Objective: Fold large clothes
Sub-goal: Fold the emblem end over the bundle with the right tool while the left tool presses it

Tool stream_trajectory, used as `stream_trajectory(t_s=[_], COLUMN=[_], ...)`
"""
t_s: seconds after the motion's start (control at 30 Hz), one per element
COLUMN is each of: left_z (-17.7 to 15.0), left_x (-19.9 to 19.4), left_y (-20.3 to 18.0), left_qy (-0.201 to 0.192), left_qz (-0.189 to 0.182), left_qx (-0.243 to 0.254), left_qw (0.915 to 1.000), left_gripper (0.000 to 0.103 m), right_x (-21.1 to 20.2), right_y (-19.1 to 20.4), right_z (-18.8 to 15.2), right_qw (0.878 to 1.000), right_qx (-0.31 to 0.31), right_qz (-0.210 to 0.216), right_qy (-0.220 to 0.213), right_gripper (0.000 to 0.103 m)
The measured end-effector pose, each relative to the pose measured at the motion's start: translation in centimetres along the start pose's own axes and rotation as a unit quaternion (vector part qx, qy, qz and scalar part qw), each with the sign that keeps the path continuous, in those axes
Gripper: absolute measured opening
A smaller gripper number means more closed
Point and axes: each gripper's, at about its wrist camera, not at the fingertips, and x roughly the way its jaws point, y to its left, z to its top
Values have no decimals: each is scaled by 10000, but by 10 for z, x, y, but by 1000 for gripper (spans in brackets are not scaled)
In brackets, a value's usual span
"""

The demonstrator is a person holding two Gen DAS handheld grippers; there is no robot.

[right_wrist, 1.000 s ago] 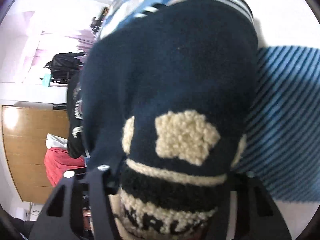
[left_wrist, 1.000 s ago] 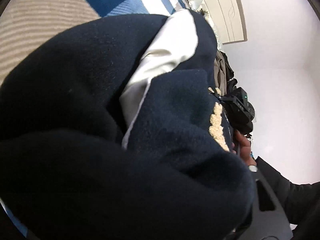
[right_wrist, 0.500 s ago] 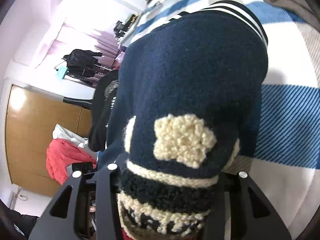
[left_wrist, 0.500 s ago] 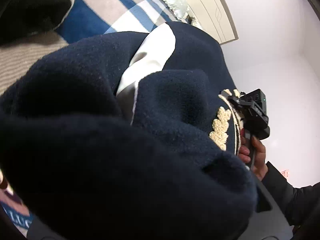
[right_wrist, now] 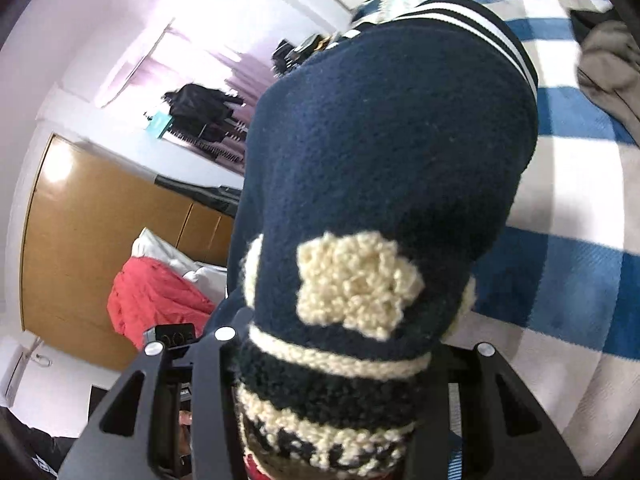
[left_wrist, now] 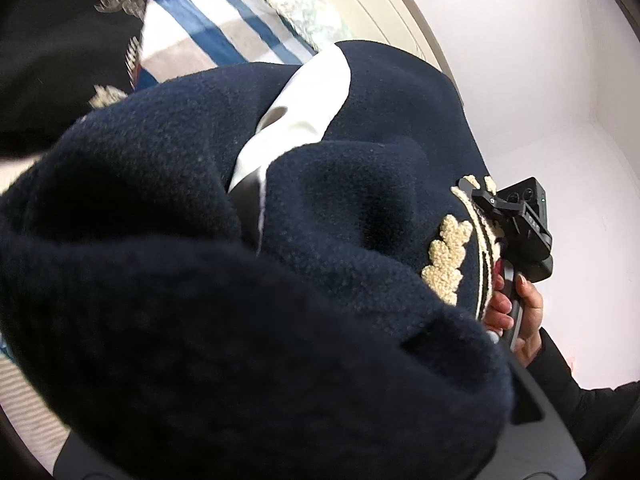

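Carrying is judged the step: navy jacket (right_wrist: 392,152) is clamped in right gripper (right_wrist: 332,400) above striped bedspread (right_wrist: 568,272); left gripper's grip cannot be told, fabric hiding it; laying flat is called for next

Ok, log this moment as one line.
left: shut on jacket | right: shut on jacket | jacket: held up over striped blanket
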Motion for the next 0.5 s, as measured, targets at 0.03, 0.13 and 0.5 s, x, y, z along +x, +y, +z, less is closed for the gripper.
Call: stream_trajectory(t_s=[0.03,0.13,0.5], left_z=[3,18,118], left_x=[-8,-42,-132], left_y=[-1,3,89], left_qy=[-60,-333,-1152], left_qz=[27,158,597], left_qx=[-29,-147,-614], left_qw=[10000,9992,9896], left_gripper=[44,44,44], right_x=[4,30,201], right_y=[9,44,161], right_z=[5,32,125], right_qw=[10000,9991,9865], right_qx=[-59,-327,-1214], right_qz=[18,105,393], right_qy=[52,257,1023], right_gripper=[41,41,41])
